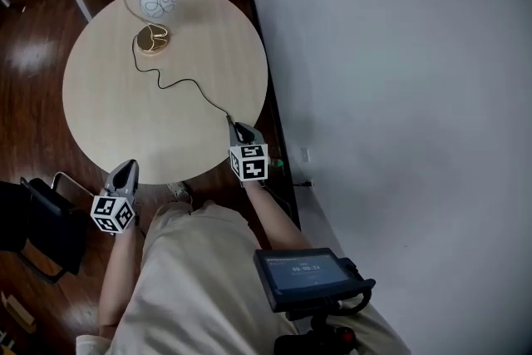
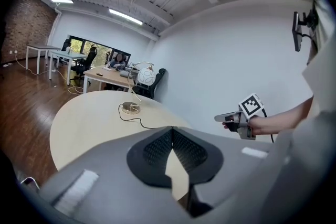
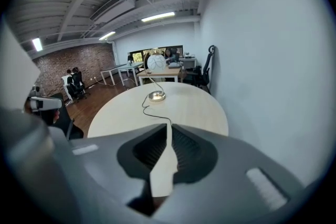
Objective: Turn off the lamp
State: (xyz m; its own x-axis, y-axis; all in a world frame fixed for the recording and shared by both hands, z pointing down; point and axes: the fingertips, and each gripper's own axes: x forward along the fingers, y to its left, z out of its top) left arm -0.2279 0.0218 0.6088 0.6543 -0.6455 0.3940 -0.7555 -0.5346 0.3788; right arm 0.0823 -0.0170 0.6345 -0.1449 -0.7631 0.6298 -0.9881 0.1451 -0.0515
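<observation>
We are holding both grippers at the table's (image 1: 108,120) near rim, the left gripper (image 1: 129,167) at the lower left and the right gripper (image 1: 238,127) just over the cord (image 1: 179,81). Both pairs of jaws are sitting closed, with nothing between them. The lamp (image 1: 156,12) is standing in the upper left of the head view, well apart from us. We are judging it light and tippy, with a fragile globe (image 1: 158,2) and a springy stem. No switch is showing, so we are favouring a gentle touch at the base (image 1: 152,40)

Rnd tbl (image 1: 125,116): lamp (image 1: 156,6), cord (image 1: 195,81).
</observation>
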